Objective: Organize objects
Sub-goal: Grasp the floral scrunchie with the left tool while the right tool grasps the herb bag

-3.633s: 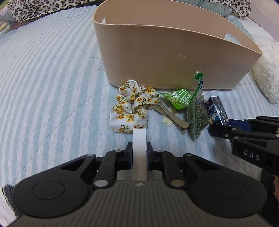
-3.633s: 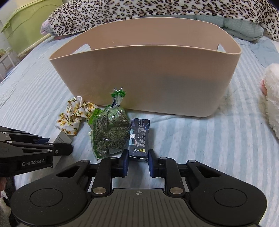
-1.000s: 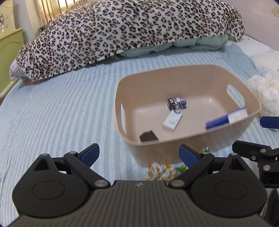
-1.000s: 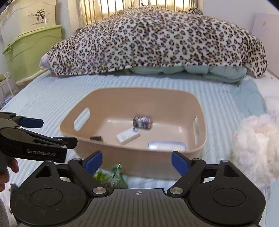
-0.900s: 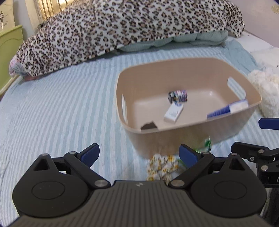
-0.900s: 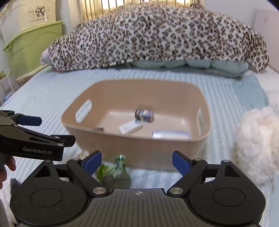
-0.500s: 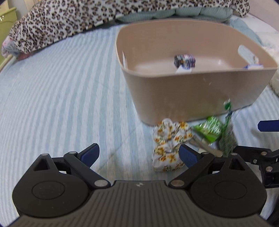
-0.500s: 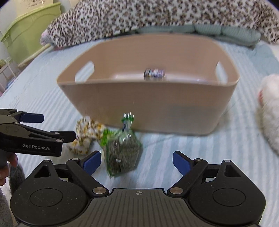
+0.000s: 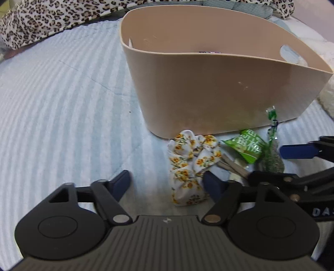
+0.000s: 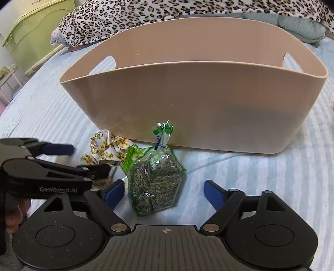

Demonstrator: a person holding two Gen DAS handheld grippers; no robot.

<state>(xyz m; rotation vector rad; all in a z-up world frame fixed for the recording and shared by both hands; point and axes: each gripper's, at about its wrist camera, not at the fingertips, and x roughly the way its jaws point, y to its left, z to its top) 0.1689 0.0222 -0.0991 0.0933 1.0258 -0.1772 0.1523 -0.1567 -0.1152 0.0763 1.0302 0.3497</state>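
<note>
Only the left view shows the hair clips (image 9: 231, 165); both tongs (image 9: 167, 183) (image 10: 163, 192) gape wide, empty.

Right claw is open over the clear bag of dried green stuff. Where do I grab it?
Probably pinch the bag across its bulging middle, coming straight down from above with the right claw straddling it. It lies flat on the bedspread, and the twisted tied neck near the basket looks thin and slippery.

Striped bedspread (image 9: 62, 104), leopard-print duvet (image 10: 167, 8)
</note>
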